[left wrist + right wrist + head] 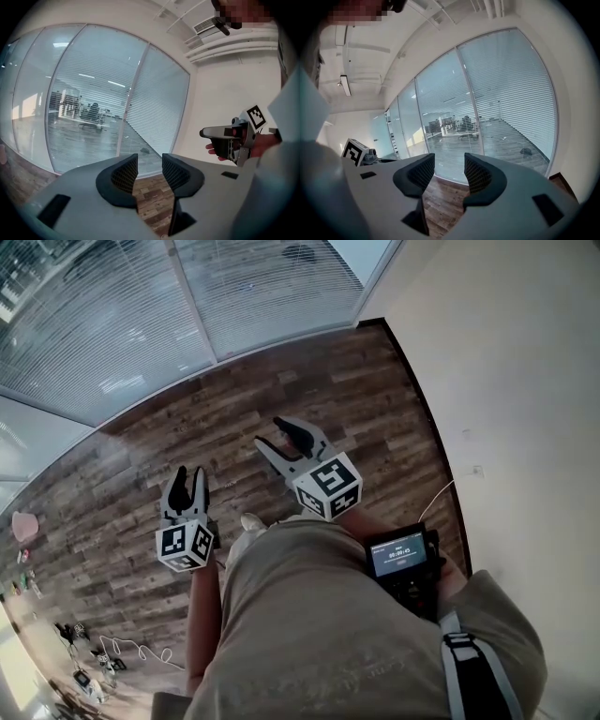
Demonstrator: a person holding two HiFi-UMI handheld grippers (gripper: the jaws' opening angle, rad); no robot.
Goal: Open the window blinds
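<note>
- Two claws: the left claw [187, 474] and the right claw [270, 430], each carrying one marker cube, are held out ahead of the person's body over the floor.
- Left claw: jaws spread, with only floor and glass seen through the gap.
- Right claw: jaws likewise spread, pinching nothing.
- The window blinds [112, 324] hang across the glass wall ahead, well apart from both claws. In the head view, two slatted panes show, parted by one white mullion [192, 298]. The slats lie horizontal, and an office beyond is dimly visible through them.
- In the right gripper view further panes run off to the left; whether they carry blinds cannot be told.
- One wooden floor [309, 381] lies between the person and the glass.
- One white wall [506, 381] meets the glass at the right corner, with a thin cable [441, 498] along its foot.
- One small screen device [398, 554] sits on the person's chest.
- A loose tangle of cords and small items [94, 662] lies on the floor at lower left, beside the path rather than across it.
</note>
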